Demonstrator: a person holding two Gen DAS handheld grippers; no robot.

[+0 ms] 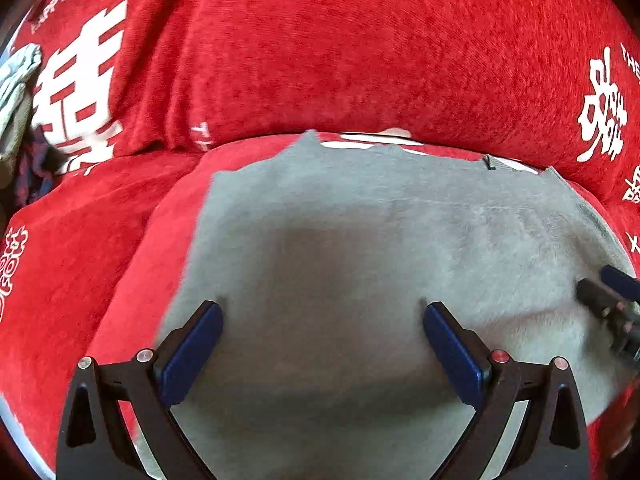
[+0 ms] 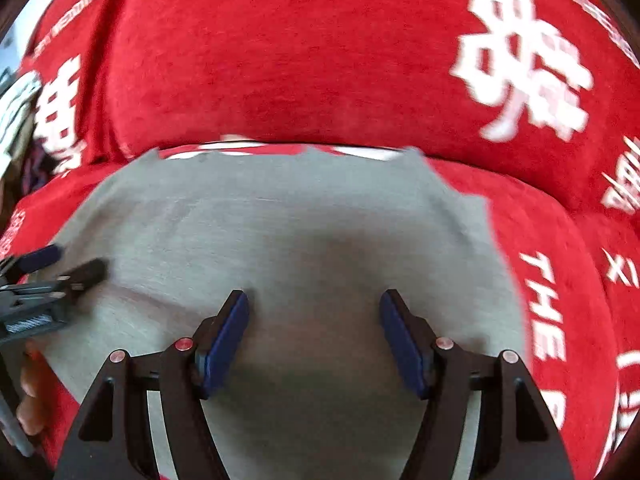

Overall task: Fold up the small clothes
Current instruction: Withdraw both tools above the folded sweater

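A grey garment (image 1: 360, 260) lies spread flat on a red cover printed with white characters (image 1: 320, 60), its far edge at the fold where the cover rises. The left gripper (image 1: 322, 312) and right gripper (image 2: 314, 300) hover over its near part side by side — jaws of both wide apart, gripping nothing. More crumpled clothes (image 1: 16, 92) sit far left.

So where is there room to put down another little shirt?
Bare red cover lies left of the grey garment, and more to its right, up to the backrest. The far left is crowded: crumpled clothes pile there. Both open grippers, left gripper and right gripper, hover over the grey garment.
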